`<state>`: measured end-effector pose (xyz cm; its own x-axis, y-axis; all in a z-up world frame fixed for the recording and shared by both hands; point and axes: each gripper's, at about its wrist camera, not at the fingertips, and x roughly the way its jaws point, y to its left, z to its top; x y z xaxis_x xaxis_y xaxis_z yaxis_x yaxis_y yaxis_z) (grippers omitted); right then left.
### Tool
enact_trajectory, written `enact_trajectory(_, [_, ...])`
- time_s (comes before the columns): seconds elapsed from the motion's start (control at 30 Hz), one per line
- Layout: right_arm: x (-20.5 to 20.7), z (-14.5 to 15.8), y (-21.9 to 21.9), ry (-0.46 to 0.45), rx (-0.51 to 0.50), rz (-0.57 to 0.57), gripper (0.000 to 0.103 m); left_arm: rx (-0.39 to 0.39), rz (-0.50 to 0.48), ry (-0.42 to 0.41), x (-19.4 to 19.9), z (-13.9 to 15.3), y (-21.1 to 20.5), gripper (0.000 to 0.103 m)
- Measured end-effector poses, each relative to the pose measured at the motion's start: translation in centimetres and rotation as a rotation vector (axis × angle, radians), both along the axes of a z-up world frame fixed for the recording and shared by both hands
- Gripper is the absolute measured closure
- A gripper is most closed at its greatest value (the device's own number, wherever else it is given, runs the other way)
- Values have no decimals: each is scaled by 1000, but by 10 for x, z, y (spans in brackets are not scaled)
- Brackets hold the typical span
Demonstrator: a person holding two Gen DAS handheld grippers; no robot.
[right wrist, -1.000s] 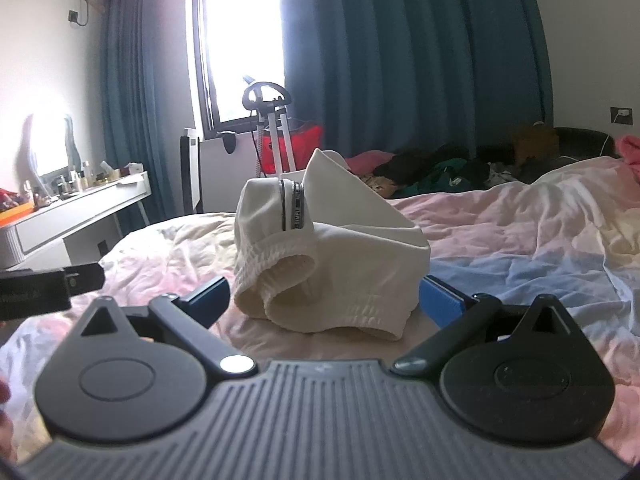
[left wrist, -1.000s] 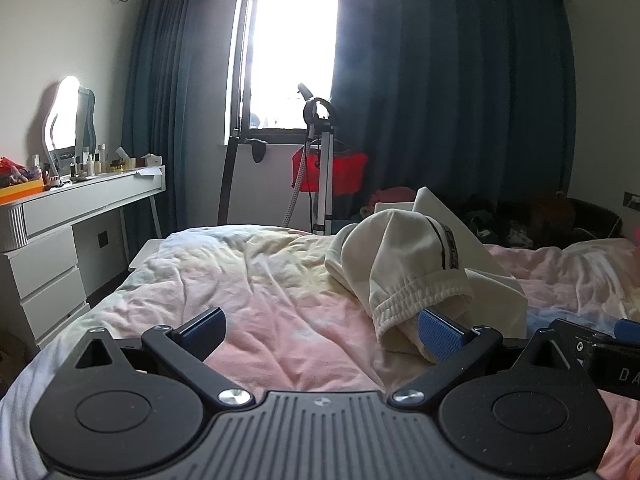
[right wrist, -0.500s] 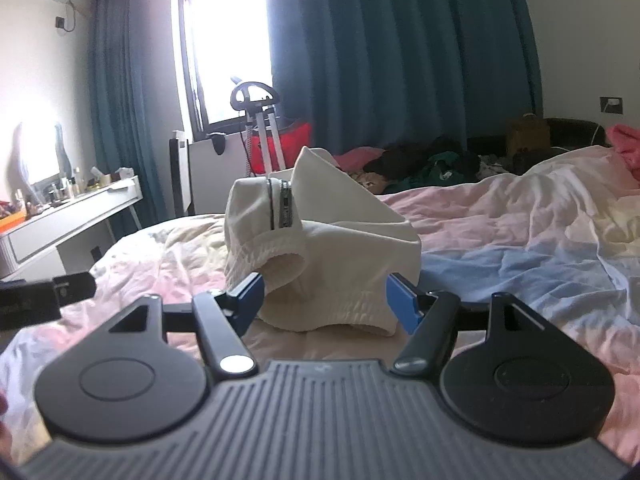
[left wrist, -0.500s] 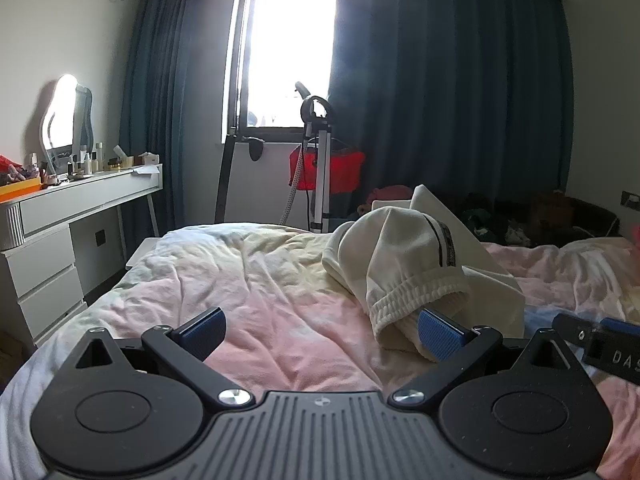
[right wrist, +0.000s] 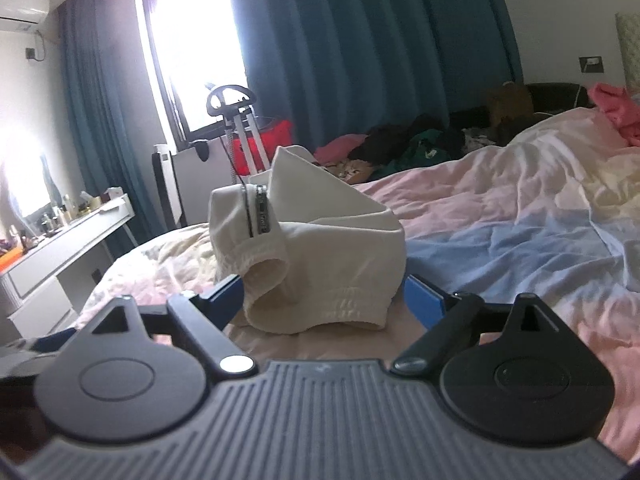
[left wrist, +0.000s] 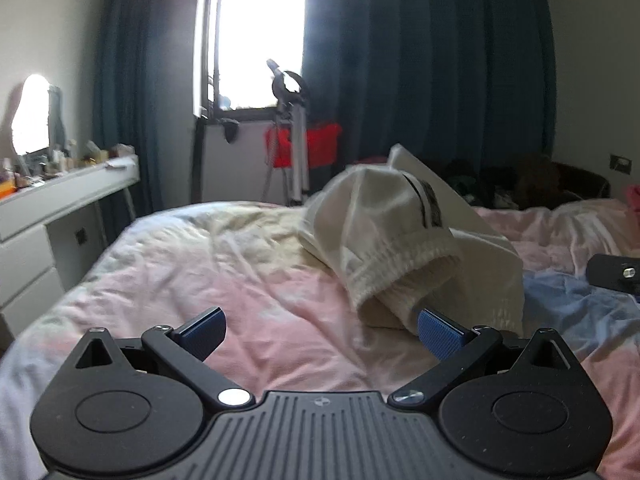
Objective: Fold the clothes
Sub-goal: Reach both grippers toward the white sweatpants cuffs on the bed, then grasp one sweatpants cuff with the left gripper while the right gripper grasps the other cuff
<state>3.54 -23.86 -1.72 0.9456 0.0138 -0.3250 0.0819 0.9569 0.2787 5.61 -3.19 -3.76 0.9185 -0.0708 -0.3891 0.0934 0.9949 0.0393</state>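
Right gripper (right wrist: pixel 324 300) reopened around cream garment (right wrist: pixel 320 248); left gripper (left wrist: pixel 320 330) open.

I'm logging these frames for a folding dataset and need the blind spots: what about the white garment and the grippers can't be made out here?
- White garment, both wrist views: bunched up, so its type and full shape are hidden; its far side is out of sight.
- Label on its dark stripe, right wrist view: too small to read.
- Right gripper: pad tips hidden behind the cloth; contact unclear.
- Left gripper: right pad's contact with the cuff unclear.
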Motion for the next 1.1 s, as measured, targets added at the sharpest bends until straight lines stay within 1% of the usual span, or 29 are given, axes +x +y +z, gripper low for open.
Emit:
enact_trajectory(0.1, [8,-4,-4,17,1,-20,14,52,-55,6,32,-11,-26,0])
enact_trajectory(0.17, [16,-9,-12,42,23,-27,14,103,-83,-10,54,-18,-44,0])
enact_trajectory(0.23, [24,-15,-20,61,42,-33,14,161,-95,-9,80,-27,-65,1])
enact_trajectory(0.3, [32,-23,-25,75,45,-42,14,205,-80,2,106,-36,-85,2])
enact_trajectory(0.37, [40,-31,-31,92,45,-54,14,229,-59,-5,128,-43,-101,2])
enact_trajectory(0.43, [50,-37,-38,122,72,-68,14,261,-46,-35,141,-48,-117,2])
enact_trajectory(0.5, [58,-41,-42,124,96,-73,14,323,-24,-75,149,-54,-134,3])
enact_trajectory(0.53, [62,-42,-43,121,104,-75,14,349,0,-98,153,-56,-141,8])
enact_trajectory(0.57, [65,-44,-44,118,107,-76,14,346,23,-115,156,-55,-143,13])
enact_trajectory(0.6, [68,-46,-44,113,90,-75,14,326,50,-138,158,-51,-143,16])
enact_trajectory(0.63, [71,-49,-44,113,75,-77,14,294,82,-171,159,-44,-139,24])
enact_trajectory(0.67, [74,-51,-44,113,70,-77,14,261,113,-205,160,-36,-136,44])
enact_trajectory(0.7, [76,-54,-44,113,64,-77,14,227,140,-237,159,-26,-130,53])
enact_trajectory(0.73, [79,-56,-44,113,60,-76,14,186,161,-258,158,-13,-122,73])
enact_trajectory(0.77, [81,-57,-44,110,61,-71,14,142,171,-260,158,-3,-112,85])
enact_trajectory(0.8, [82,-58,-42,108,66,-62,14,88,184,-254,157,8,-99,85])
enact_trajectory(0.87, [84,-58,-38,98,61,-43,14,-16,208,-240,154,28,-73,91])
enact_trajectory(0.97, [80,-55,-29,73,20,-18,14,-127,229,-208,139,47,-33,94])
enact_trajectory(1.03, [76,-52,-22,68,-4,1,14,-170,228,-181,118,51,-8,95])
enact_trajectory(1.1, [75,-48,-17,83,-15,28,15,-188,226,-161,90,45,20,95])
